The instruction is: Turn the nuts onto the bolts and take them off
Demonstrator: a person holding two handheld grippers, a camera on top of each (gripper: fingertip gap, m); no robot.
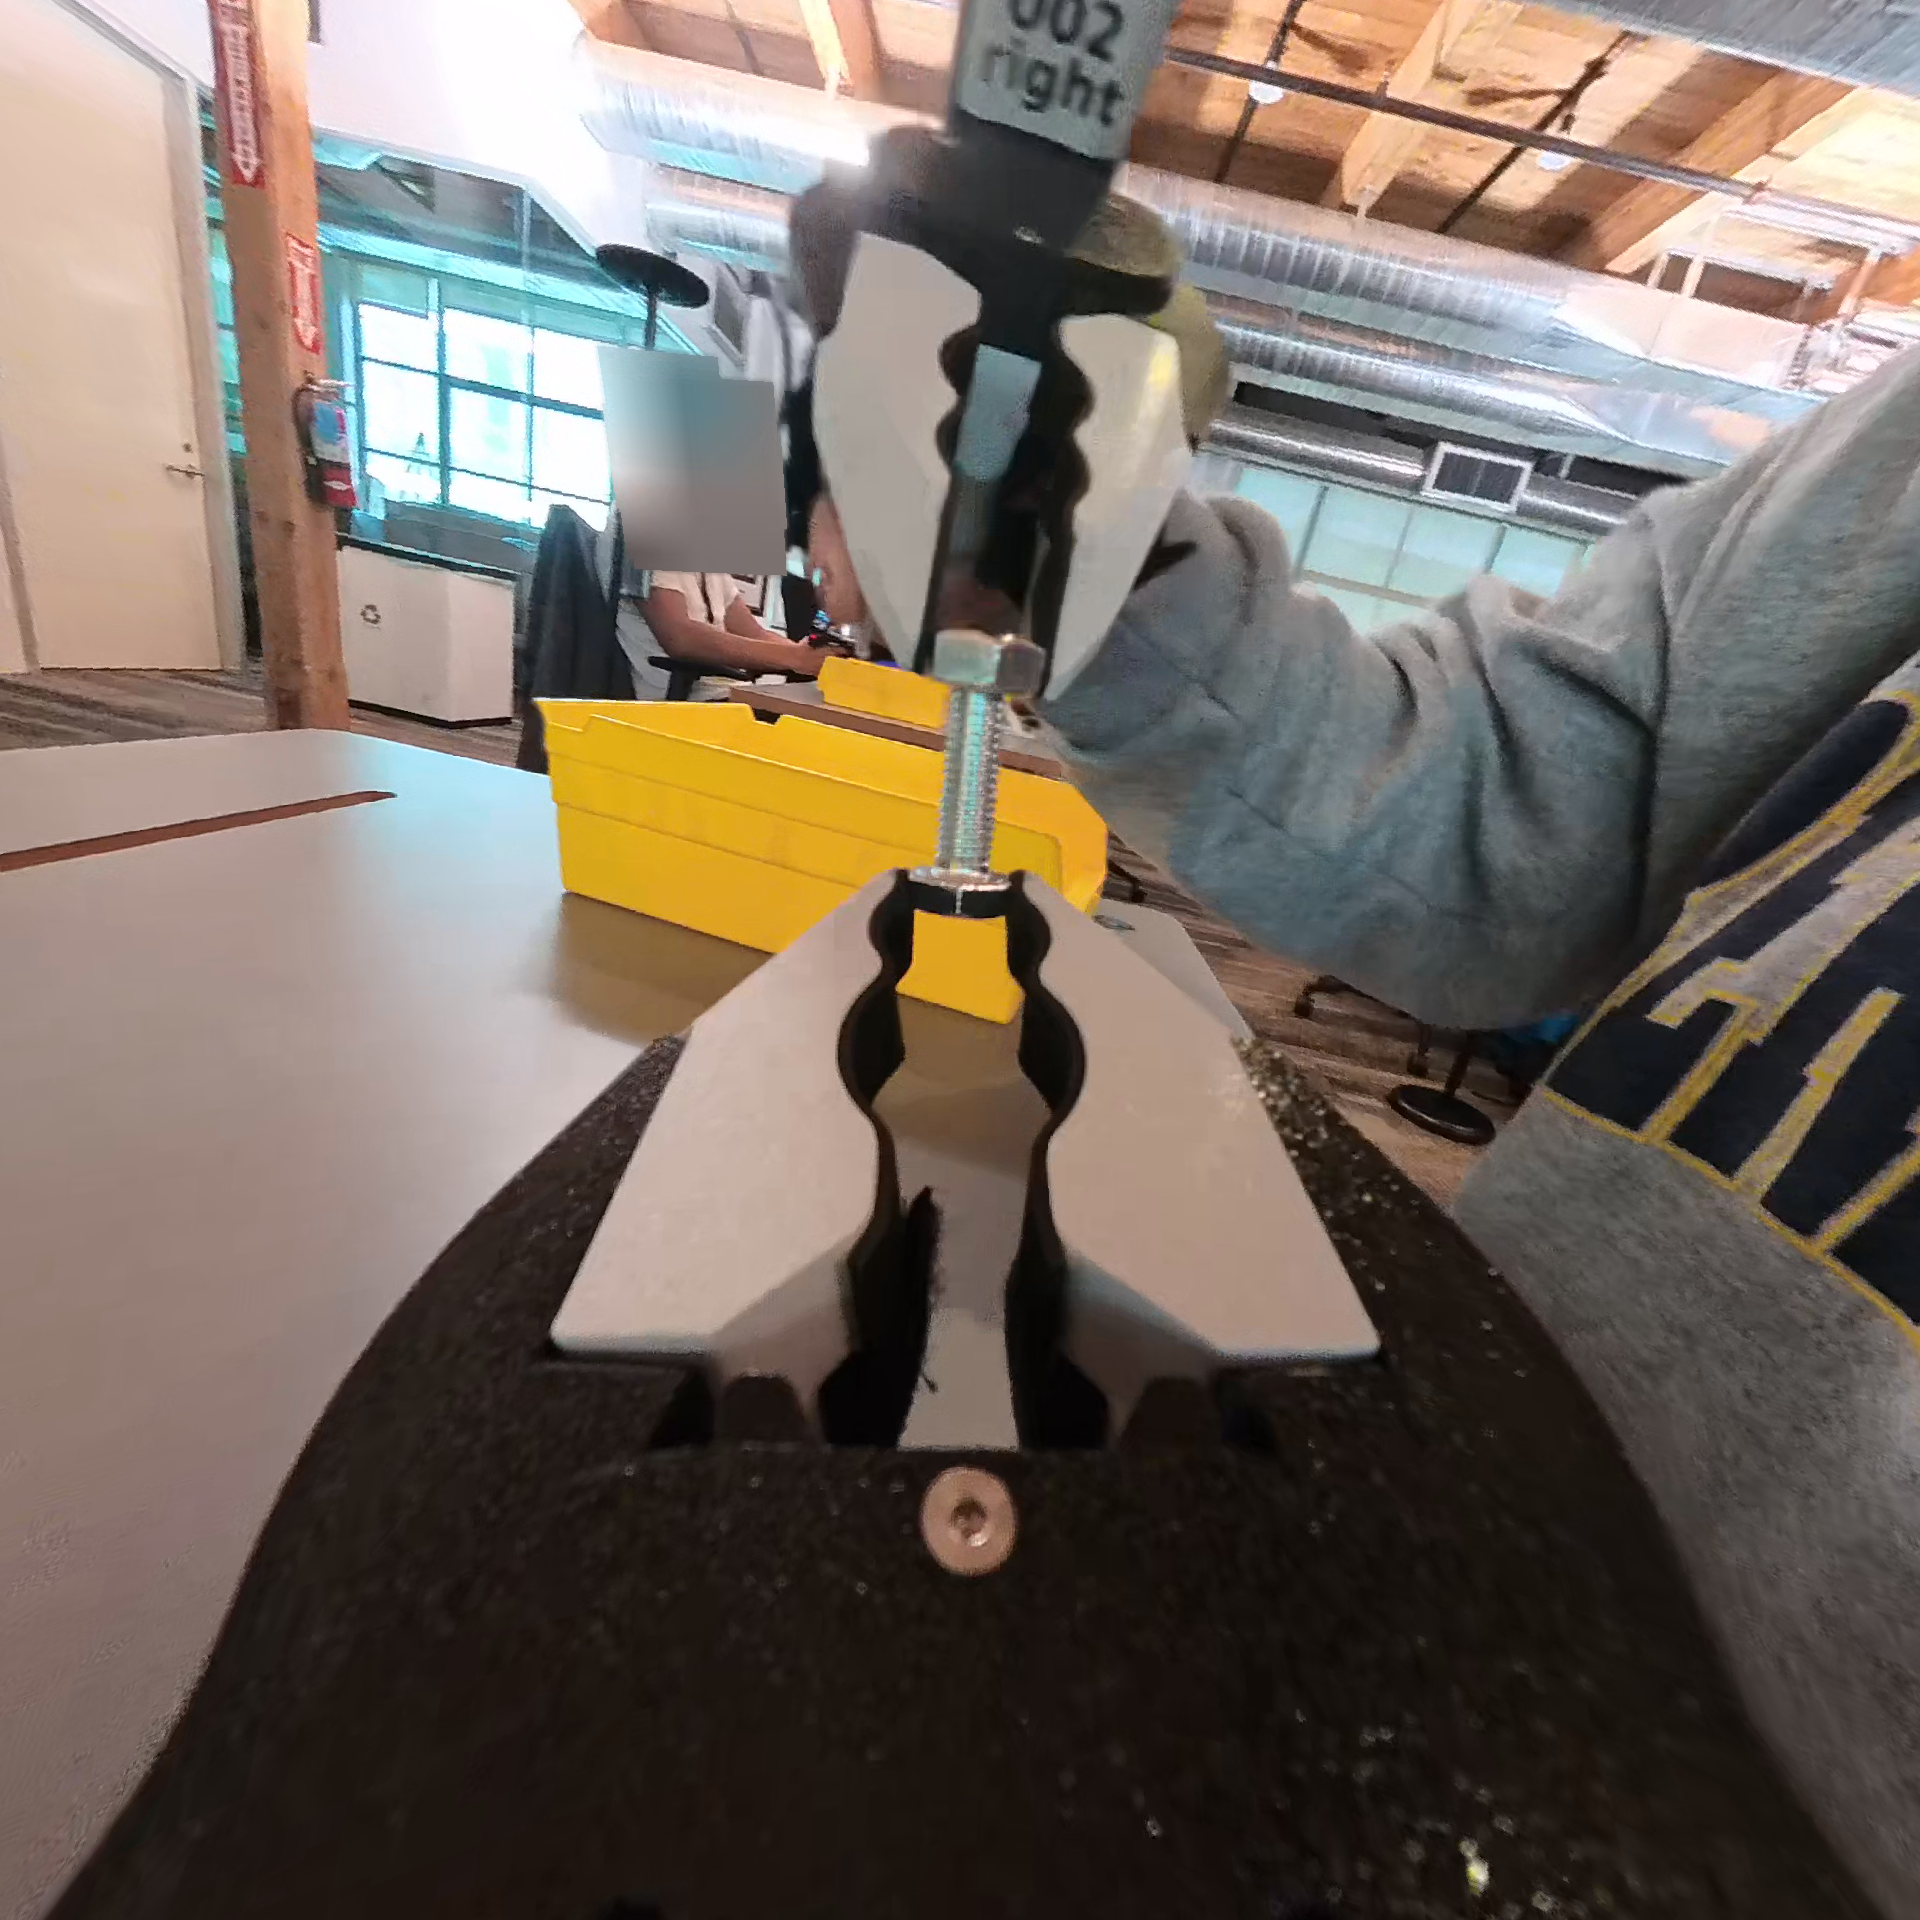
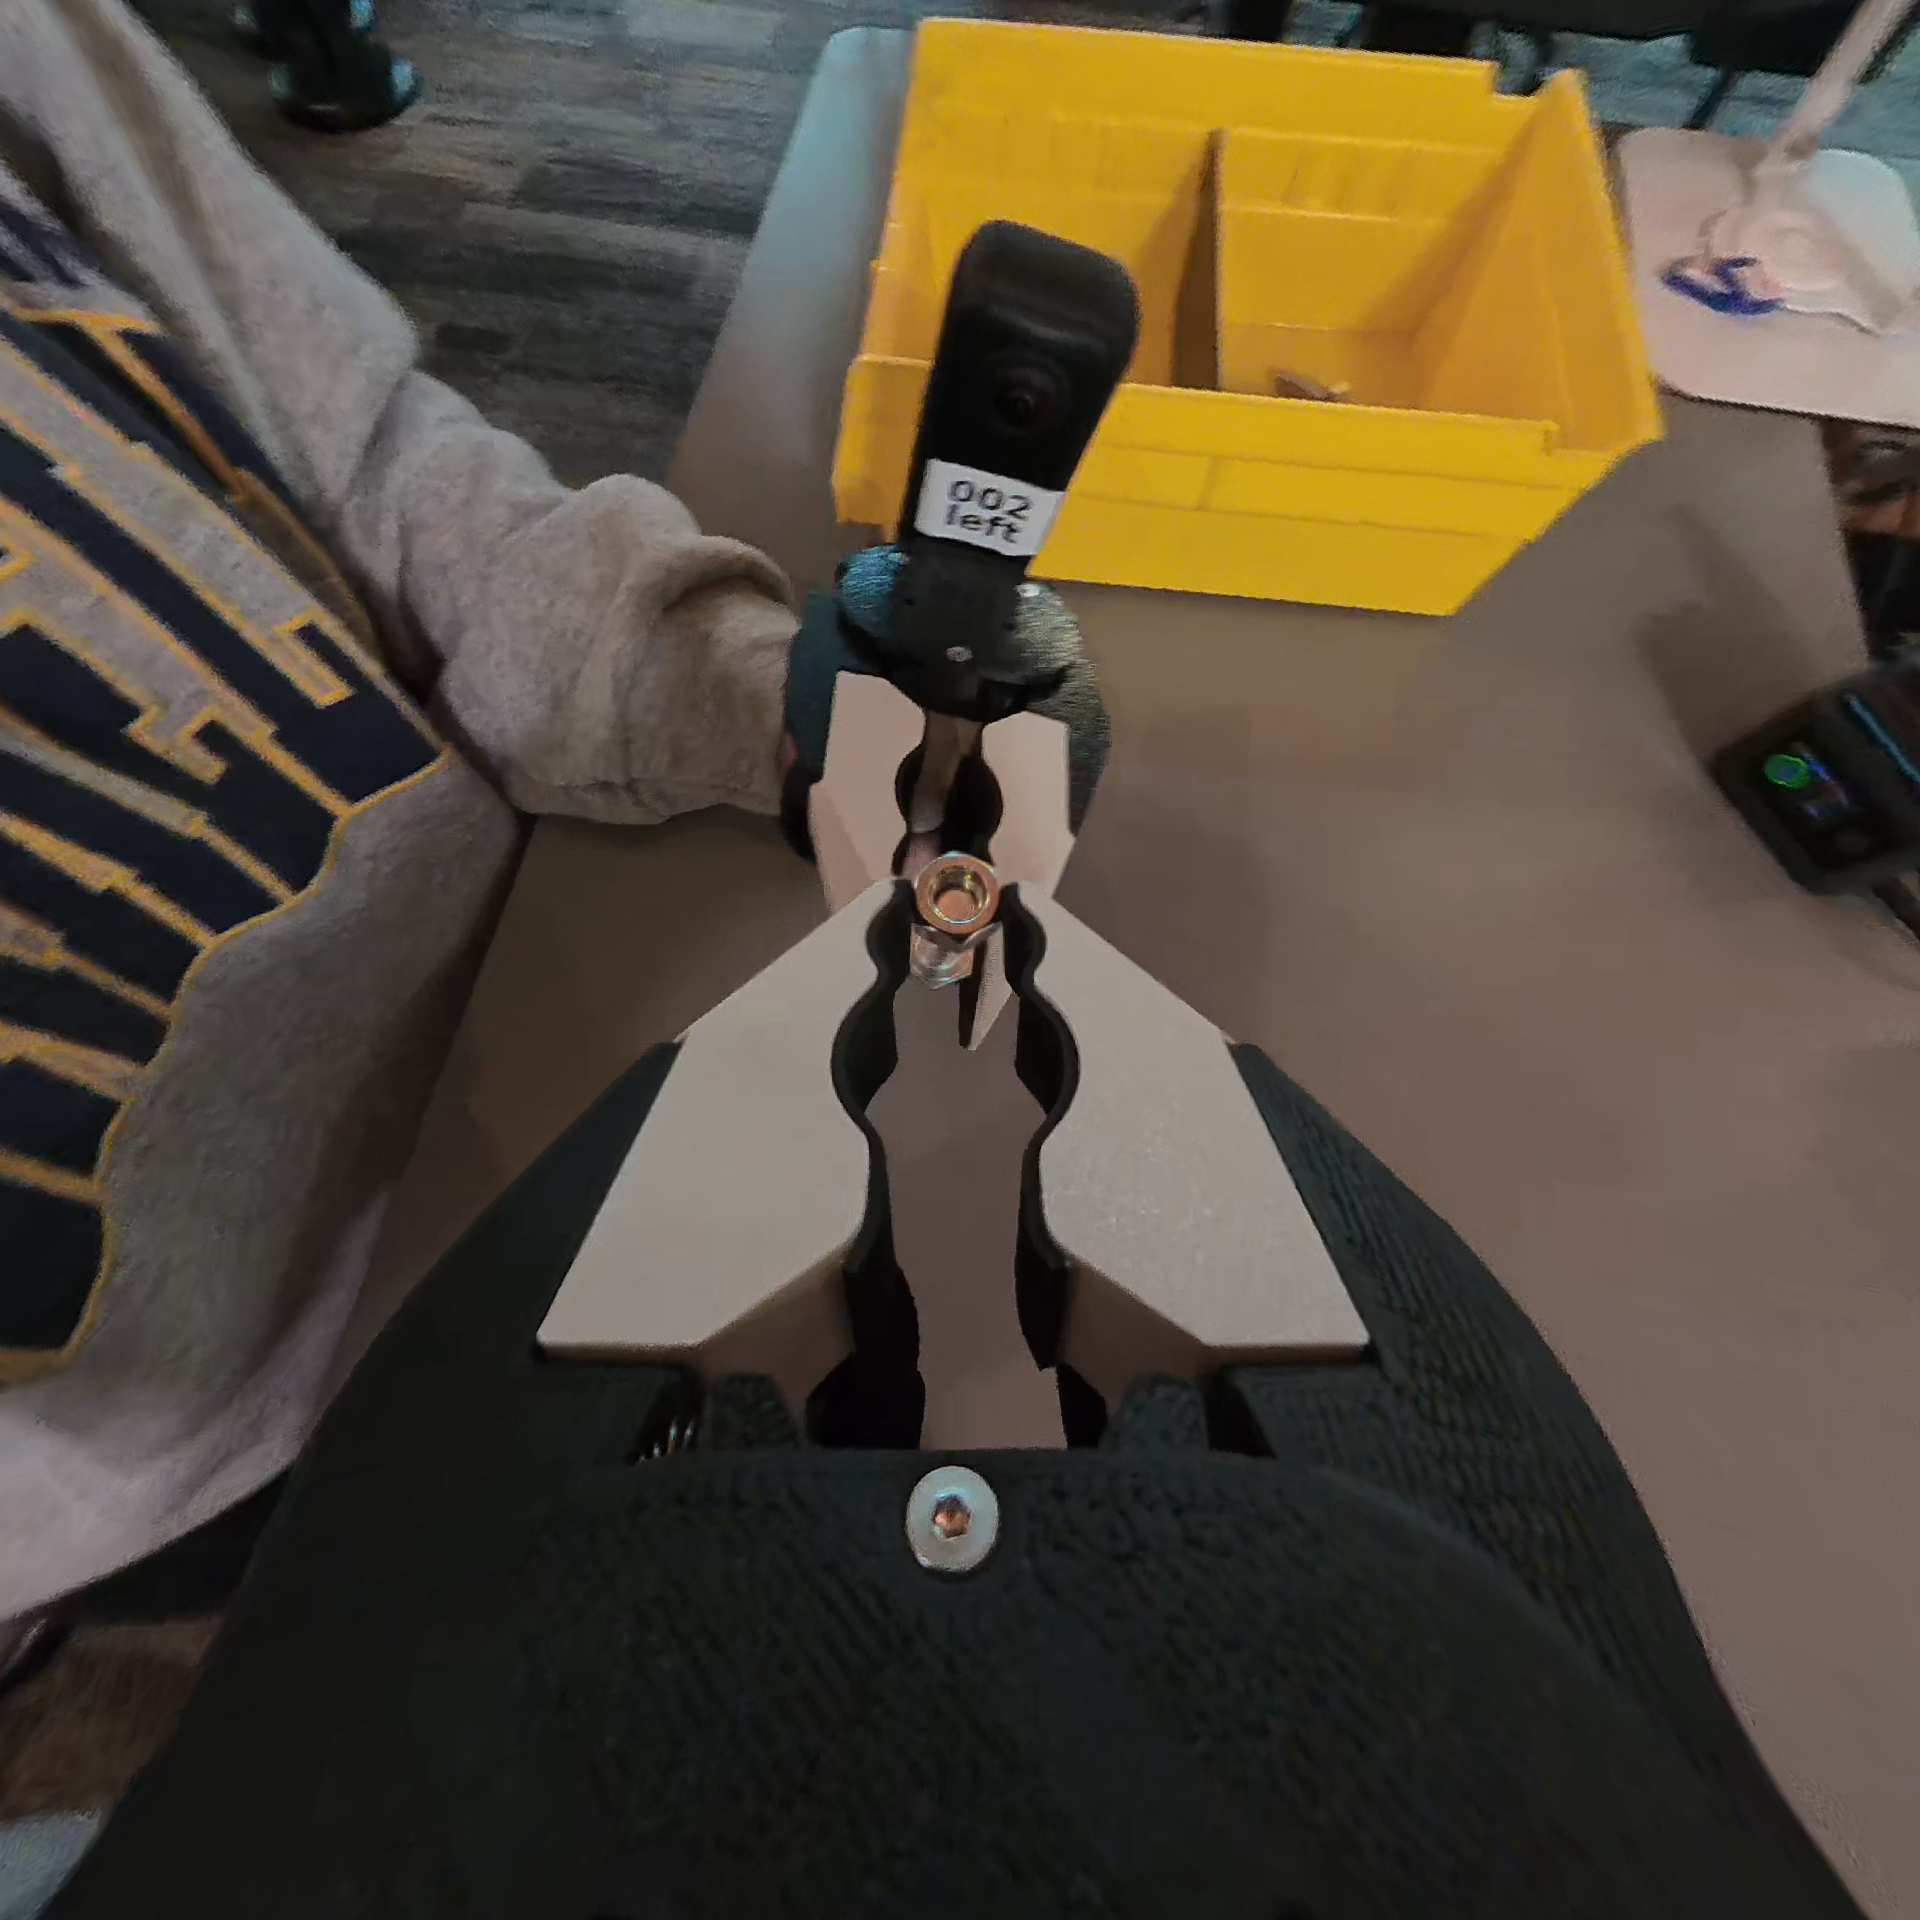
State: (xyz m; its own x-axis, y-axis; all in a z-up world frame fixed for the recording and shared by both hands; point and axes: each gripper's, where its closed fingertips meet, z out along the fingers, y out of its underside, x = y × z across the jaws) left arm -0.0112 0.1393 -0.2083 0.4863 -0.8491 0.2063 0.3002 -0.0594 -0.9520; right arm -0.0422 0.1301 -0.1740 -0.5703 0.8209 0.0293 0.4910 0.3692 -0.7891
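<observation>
A silver bolt (image 1: pixel 966 790) stands upright above the table. My right gripper (image 1: pixel 982 655) comes down from above and is shut on the bolt's hex head (image 1: pixel 987 660). My left gripper (image 1: pixel 958 891) reaches in level and is shut on a nut (image 1: pixel 956 888) at the bolt's lower end. In the right wrist view my right gripper (image 2: pixel 951 899) holds the hex head (image 2: pixel 951 896), seen end-on. The nut (image 2: pixel 940 961) shows just below it, in the tips of the left gripper (image 2: pixel 943 971), which points toward the camera.
A yellow divided bin (image 1: pixel 727 821) (image 2: pixel 1351 488) sits on the grey table (image 1: pixel 260 987) just behind the grippers. A black device with a green light (image 2: pixel 1829 790) lies at the right. Grey sweatshirt sleeves (image 1: pixel 1455 779) (image 2: pixel 582 623) flank the work. A person sits far behind (image 1: pixel 696 634). The gap from one gripper's tips to the other's is roughly 4 cm.
</observation>
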